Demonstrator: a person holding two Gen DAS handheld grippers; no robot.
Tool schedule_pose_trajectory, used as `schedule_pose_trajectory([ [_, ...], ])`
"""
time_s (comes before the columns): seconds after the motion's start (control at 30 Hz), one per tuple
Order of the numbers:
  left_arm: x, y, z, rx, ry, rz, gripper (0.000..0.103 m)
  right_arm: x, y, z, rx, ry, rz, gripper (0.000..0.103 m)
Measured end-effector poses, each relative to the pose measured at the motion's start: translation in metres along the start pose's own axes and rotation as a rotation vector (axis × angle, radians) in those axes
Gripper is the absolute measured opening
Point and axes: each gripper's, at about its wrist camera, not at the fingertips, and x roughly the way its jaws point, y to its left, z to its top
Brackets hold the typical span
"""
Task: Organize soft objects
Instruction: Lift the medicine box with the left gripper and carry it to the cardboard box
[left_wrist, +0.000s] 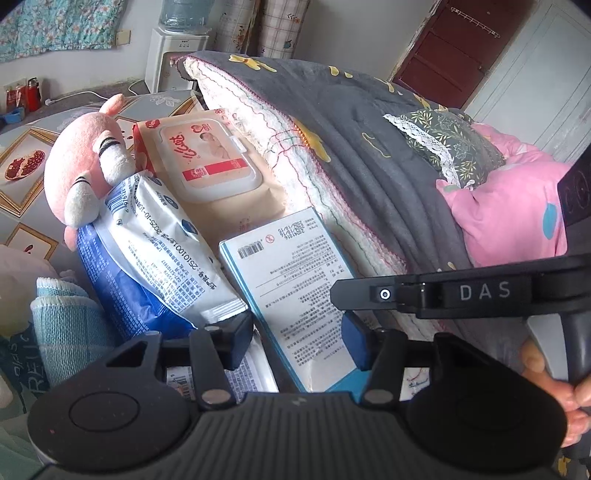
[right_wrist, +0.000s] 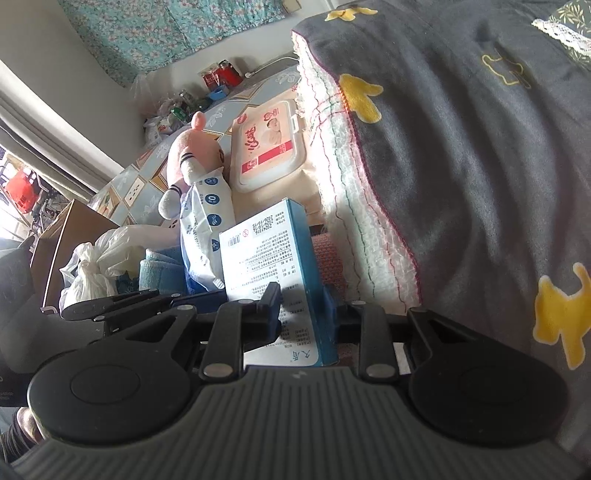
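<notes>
A white and blue printed box (right_wrist: 266, 258) stands on edge, and my right gripper (right_wrist: 301, 310) is shut on its near end, one pad on each broad face. In the left wrist view the same box (left_wrist: 295, 266) shows between the fingers of my left gripper (left_wrist: 295, 343), which stands open with neither pad pressing on it. The right gripper (left_wrist: 343, 293) reaches in from the right there. Left of the box lie a blue and white soft pack (left_wrist: 147, 251), a pink plush toy (left_wrist: 85, 162) and a peach wet-wipes pack (left_wrist: 210, 155).
A folded grey quilt with yellow figures (left_wrist: 369, 147) is piled at the right, with a pink pillow (left_wrist: 509, 206) behind it. A teal towel (left_wrist: 70, 321) lies at the left. A white plastic bag (right_wrist: 107, 251) and a cardboard box (right_wrist: 70, 229) sit beyond. A hand (left_wrist: 554, 391) shows at the right.
</notes>
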Motion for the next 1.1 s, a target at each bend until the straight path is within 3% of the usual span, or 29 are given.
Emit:
schedule_pose_trajectory([
  [0.37,-0.074,-0.021,-0.002,0.004,-0.139,-0.026,0.05,-0.074,0.043,-0.012,-0.05,-0.141,-0.017,0.023],
  [0.63,-0.153,-0.024,-0.011,0.024,-0.246,0.056,0.05,-0.115,0.106,-0.023,-0.122,-0.221,0.045,0.023],
  [0.87,-0.226,0.018,-0.029,-0.037,-0.318,0.157,0.05,-0.109,0.19,-0.028,-0.208,-0.217,0.145,0.023],
  [1.1,-0.298,0.092,-0.051,-0.137,-0.356,0.298,0.05,-0.068,0.302,-0.031,-0.28,-0.135,0.286,0.023],
])
